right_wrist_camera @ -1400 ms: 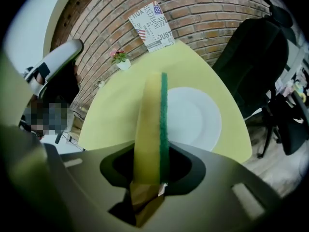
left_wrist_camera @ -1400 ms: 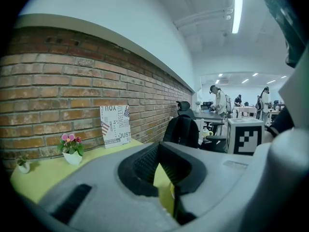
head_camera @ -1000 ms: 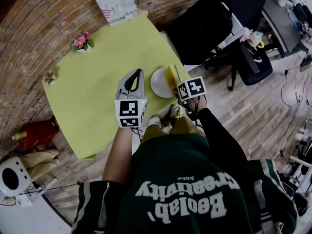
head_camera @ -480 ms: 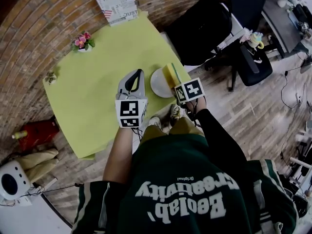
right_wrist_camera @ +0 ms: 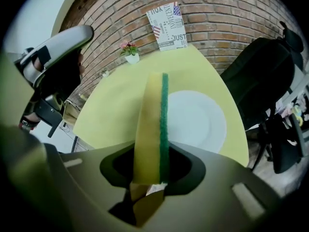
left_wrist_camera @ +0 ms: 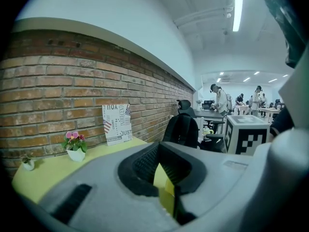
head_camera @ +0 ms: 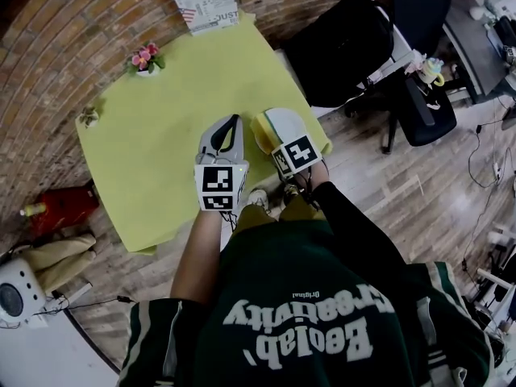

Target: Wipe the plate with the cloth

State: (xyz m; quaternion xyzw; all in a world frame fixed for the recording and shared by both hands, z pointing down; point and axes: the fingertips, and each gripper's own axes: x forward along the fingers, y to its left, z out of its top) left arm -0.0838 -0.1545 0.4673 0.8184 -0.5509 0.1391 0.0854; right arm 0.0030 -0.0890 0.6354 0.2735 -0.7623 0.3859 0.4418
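A white plate (right_wrist_camera: 193,117) lies near the right corner of the yellow-green table (head_camera: 161,151). The cloth is a yellow sponge with a green scouring face (right_wrist_camera: 153,124), and it stands on edge in my right gripper (right_wrist_camera: 149,175), which is shut on it. The sponge sits just above the plate's left side; contact cannot be told. In the head view the sponge (head_camera: 262,131) shows left of the plate (head_camera: 289,123), ahead of my right gripper (head_camera: 272,142). My left gripper (head_camera: 232,123) hovers beside it to the left, jaws together, holding nothing.
A small pot of pink flowers (head_camera: 145,61), a printed sign card (head_camera: 208,2) and a tiny plant pot (head_camera: 89,118) stand along the table's far edges by the brick wall. A black office chair (head_camera: 339,39) is close to the table's right corner.
The right gripper has carried the sponge leftward across the plate, from its right side to its left. The left gripper has stayed in place.
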